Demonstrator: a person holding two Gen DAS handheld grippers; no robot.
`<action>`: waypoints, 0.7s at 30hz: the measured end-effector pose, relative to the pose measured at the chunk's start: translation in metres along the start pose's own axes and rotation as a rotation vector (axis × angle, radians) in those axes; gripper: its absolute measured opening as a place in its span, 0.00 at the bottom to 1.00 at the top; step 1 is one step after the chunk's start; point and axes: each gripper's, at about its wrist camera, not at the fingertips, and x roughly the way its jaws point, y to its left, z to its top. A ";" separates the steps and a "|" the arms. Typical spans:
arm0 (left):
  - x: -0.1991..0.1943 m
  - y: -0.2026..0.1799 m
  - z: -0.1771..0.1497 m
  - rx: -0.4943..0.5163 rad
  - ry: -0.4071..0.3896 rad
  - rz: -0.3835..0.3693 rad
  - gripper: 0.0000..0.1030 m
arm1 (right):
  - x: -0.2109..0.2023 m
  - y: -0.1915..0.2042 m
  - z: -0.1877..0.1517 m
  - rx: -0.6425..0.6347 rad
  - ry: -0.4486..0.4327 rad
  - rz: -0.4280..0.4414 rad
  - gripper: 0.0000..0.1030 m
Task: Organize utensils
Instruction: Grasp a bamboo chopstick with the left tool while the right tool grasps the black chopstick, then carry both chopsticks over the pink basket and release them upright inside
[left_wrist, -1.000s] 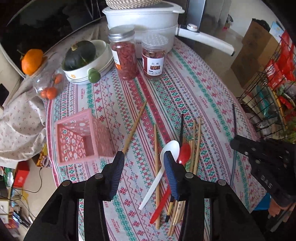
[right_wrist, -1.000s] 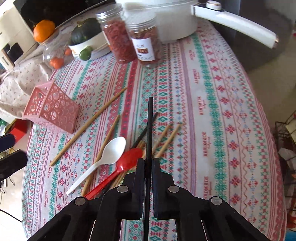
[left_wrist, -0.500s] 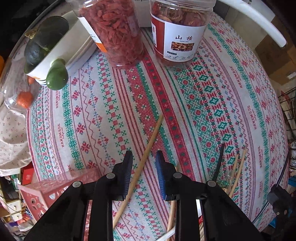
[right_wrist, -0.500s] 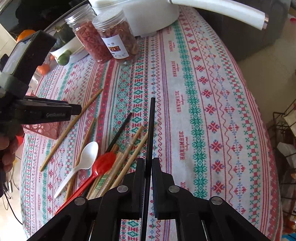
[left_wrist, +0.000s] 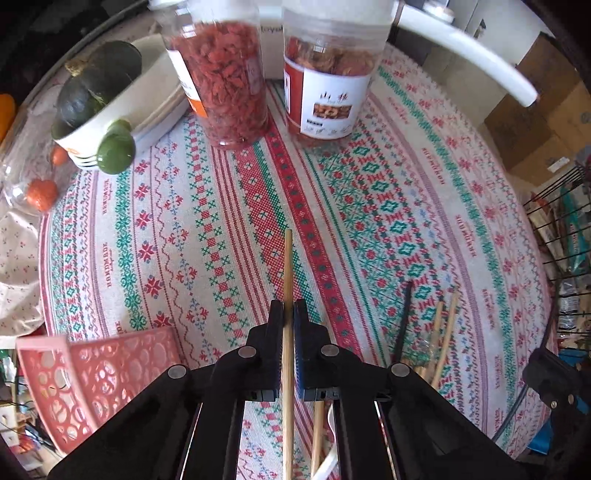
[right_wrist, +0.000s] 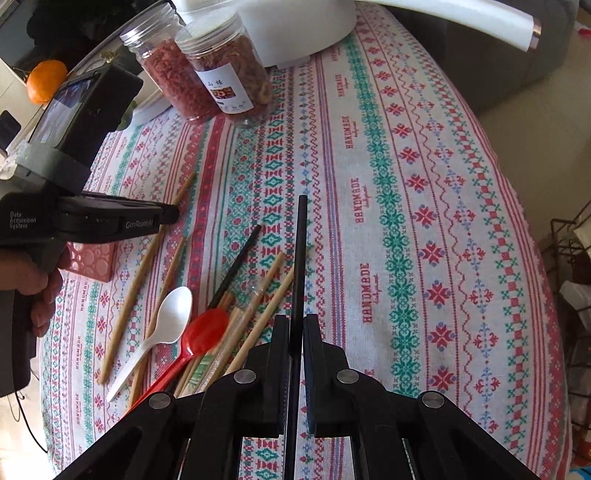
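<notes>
My left gripper (left_wrist: 288, 314) is shut on a wooden chopstick (left_wrist: 287, 273) that still lies along the patterned tablecloth; this gripper also shows in the right wrist view (right_wrist: 173, 214). My right gripper (right_wrist: 295, 321) is shut on a black chopstick (right_wrist: 300, 258) and holds it above the cloth. A pile of utensils lies left of it: several wooden chopsticks (right_wrist: 266, 288), another black chopstick (right_wrist: 236, 266), a white spoon (right_wrist: 166, 317) and a red spoon (right_wrist: 201, 336). A pink perforated basket (left_wrist: 92, 380) lies on its side at the left.
Two clear jars of dried red food (left_wrist: 225, 77) (left_wrist: 328, 85) stand at the back. A white bowl with a dark squash (left_wrist: 99, 81) is back left. A white pot handle (left_wrist: 465, 62) juts over the table. A wire rack (left_wrist: 561, 236) stands off the right edge.
My left gripper has closed on the wooden chopstick, which now lines up between its fingers. My right gripper has kept hold of the black chopstick and drawn back a little.
</notes>
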 end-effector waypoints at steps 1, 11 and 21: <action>-0.013 0.000 -0.008 -0.001 -0.039 -0.012 0.05 | -0.003 0.001 0.000 -0.003 -0.013 0.000 0.05; -0.148 0.017 -0.107 -0.053 -0.381 -0.050 0.05 | -0.057 0.035 -0.014 -0.068 -0.177 -0.009 0.05; -0.259 0.053 -0.150 -0.153 -0.673 -0.087 0.05 | -0.110 0.092 -0.019 -0.184 -0.342 0.027 0.05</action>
